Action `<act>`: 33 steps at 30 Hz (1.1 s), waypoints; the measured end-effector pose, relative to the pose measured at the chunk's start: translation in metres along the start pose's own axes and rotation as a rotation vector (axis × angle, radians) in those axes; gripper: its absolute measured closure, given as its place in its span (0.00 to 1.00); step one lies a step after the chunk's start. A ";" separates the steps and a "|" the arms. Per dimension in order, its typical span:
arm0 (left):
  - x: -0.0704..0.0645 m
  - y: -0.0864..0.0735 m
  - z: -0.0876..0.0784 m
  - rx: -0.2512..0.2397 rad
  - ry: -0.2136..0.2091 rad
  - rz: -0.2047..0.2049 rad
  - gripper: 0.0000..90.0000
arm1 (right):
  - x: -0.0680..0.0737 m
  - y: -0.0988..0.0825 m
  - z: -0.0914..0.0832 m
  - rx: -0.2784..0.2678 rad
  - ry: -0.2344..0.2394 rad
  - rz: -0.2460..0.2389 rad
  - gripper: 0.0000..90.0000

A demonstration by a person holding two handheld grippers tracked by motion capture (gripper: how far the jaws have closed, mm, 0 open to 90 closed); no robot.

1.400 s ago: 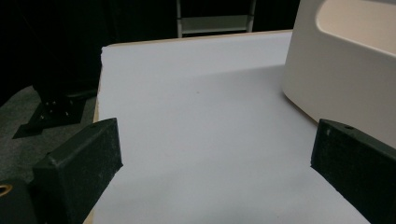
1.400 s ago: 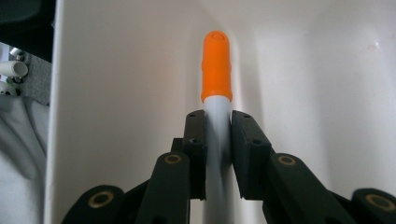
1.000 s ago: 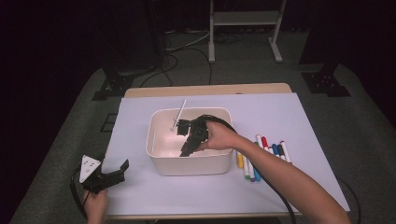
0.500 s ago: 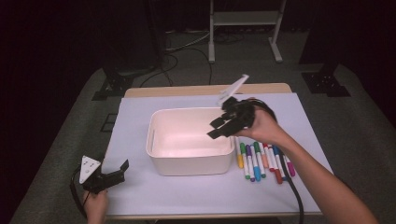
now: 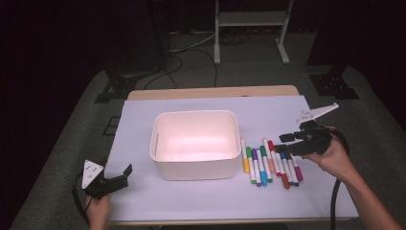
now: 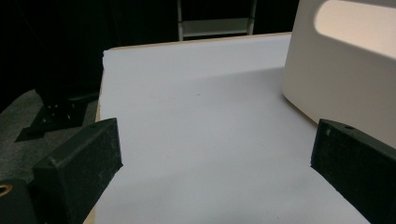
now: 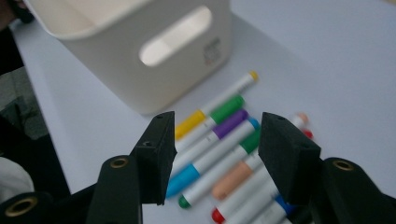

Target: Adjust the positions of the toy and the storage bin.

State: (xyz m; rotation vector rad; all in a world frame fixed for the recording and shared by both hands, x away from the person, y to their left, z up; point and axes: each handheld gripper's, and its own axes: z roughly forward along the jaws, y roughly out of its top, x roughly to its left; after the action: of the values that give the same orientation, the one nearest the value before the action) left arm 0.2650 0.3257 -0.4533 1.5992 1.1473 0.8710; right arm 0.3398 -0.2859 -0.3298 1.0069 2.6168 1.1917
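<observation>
Right gripper (image 5: 290, 142) over the row of markers (image 5: 269, 163), held in the person's right hand (image 5: 335, 158) at the right side of the table. Jaws apart, just opened wider, nothing between the pads. In the right gripper view (image 7: 212, 154), markers lying directly below and ahead of the jaws: the yellow-capped marker (image 7: 219, 105) farthest out, then the green marker (image 7: 219, 113), the purple marker (image 7: 217, 133), the blue marker (image 7: 205, 161), the orange marker (image 7: 236, 179) nearer the right jaw. None touched by either jaw. White bin (image 7: 140, 51) beyond the markers, up and left of the jaws, its handle slot facing the camera; yellow-capped marker just beside its wall.

Left gripper (image 5: 120, 176) near the front left corner of the table, in the person's left hand (image 5: 98, 211). Jaws wide apart, empty, bare white tablecloth (image 6: 196, 130) between them in the left gripper view. White bin (image 6: 341, 79) ahead and to the right of the right-hand jaw, near but apart. Markers on the far side of the bin from this gripper, well apart.
</observation>
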 end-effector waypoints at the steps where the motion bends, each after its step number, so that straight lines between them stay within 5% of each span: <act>1: 0.000 0.000 0.000 0.000 0.000 0.000 0.01 | -0.010 -0.019 0.001 0.005 -0.027 0.048 0.49; 12: 0.000 0.000 0.000 0.000 0.000 -0.002 0.01 | -0.048 -0.076 0.021 0.060 -0.158 0.209 0.52; 27: 0.000 0.000 0.000 -0.003 0.000 -0.005 0.01 | -0.069 -0.097 0.037 0.160 -0.301 0.293 0.61; 33: 0.000 0.000 0.000 0.000 -0.001 -0.002 0.01 | -0.067 -0.101 0.034 0.154 -0.340 0.290 0.70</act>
State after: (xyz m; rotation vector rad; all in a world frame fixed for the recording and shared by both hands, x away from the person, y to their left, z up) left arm 0.2649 0.3261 -0.4533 1.5976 1.1486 0.8688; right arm 0.3495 -0.3525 -0.4364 1.5108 2.3766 0.7808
